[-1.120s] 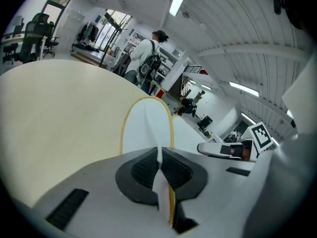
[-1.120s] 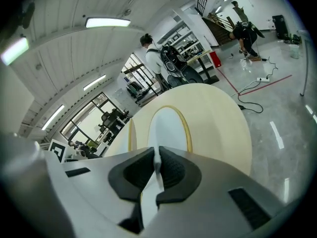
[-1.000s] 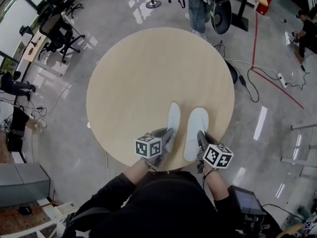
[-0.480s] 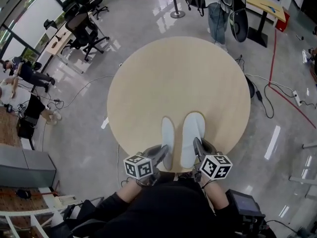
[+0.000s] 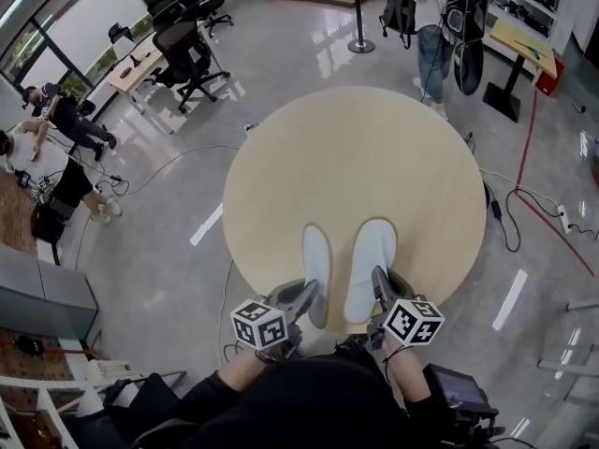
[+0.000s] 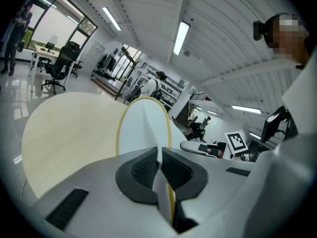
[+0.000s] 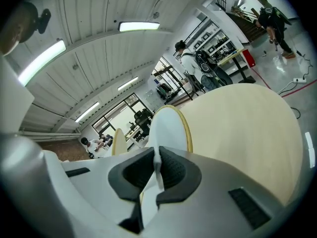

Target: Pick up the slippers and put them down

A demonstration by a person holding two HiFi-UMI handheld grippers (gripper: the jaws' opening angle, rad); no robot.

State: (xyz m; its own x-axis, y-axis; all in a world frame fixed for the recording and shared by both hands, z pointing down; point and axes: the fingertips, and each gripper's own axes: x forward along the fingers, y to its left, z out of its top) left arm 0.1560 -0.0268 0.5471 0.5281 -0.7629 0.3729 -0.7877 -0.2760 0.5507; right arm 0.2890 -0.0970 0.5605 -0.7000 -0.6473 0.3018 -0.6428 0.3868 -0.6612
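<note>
Nearest to me, the left gripper (image 5: 306, 299) was pressed together on the thin heel edge of the left slipper (image 5: 316, 262). The right gripper (image 5: 378, 286) pinched the heel edge of the right slipper (image 5: 372, 262) in the same way. In both gripper views the white material passed straight between the ribbed pads with no gap beside it, so I judged the two grips to be firm. I believe the heel was chosen because it is the end nearest to the person and thin enough for the jaws. The slippers, white with a yellowish rim, were side by side but not touching, with their toes pointing away from me over the near part of the round table (image 5: 356, 148). The left one looked narrower, perhaps rolled on its side. I could not tell if the toes touched the wood or hung just above it. I judged this to be the carrying step, with the putting down not yet done. Far behind the table, on the shiny floor (image 5: 168, 204), were an office chair (image 5: 187, 59) and cables (image 5: 524, 204), well apart from the work.
</note>
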